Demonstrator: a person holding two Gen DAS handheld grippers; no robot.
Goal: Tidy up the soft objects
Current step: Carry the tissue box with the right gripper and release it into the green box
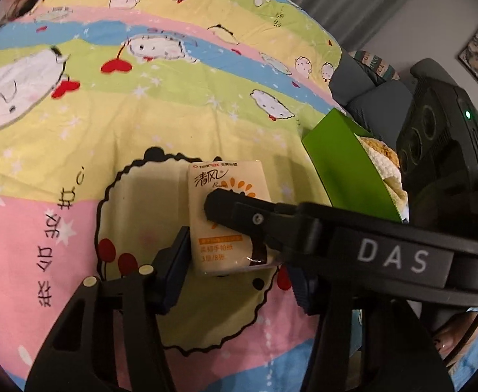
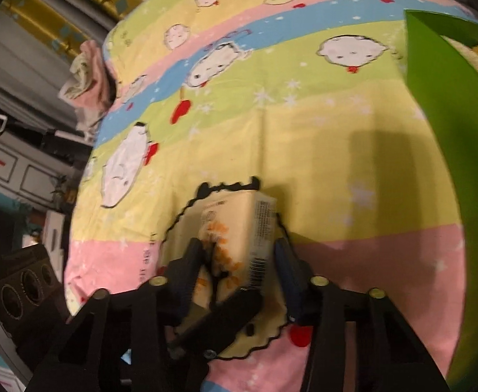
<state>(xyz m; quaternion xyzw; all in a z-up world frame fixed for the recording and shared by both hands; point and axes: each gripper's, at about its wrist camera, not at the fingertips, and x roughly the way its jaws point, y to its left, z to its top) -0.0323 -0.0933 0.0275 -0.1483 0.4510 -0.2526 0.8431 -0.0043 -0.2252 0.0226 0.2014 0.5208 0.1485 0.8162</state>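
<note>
A cream and orange tissue pack [image 1: 226,215] lies on the cartoon-print bedsheet [image 1: 160,104]. It sits between my left gripper's [image 1: 235,261] blue-padded fingers, and the right gripper's black finger crosses over its top. In the right wrist view my right gripper [image 2: 235,261] is closed on the same tissue pack [image 2: 239,238], pads pressed on both sides. A green box [image 1: 347,166] stands at the right holding a fluffy yellow and white soft item [image 1: 386,163]; it also shows in the right wrist view [image 2: 448,130].
A pink and green bundled cloth [image 2: 87,78] lies at the bed's far left edge. Dark grey cushions [image 1: 366,98] sit beyond the bed's right side. White cabinets [image 2: 13,166] stand left of the bed. The bedsheet [image 2: 304,130] spreads wide around the pack.
</note>
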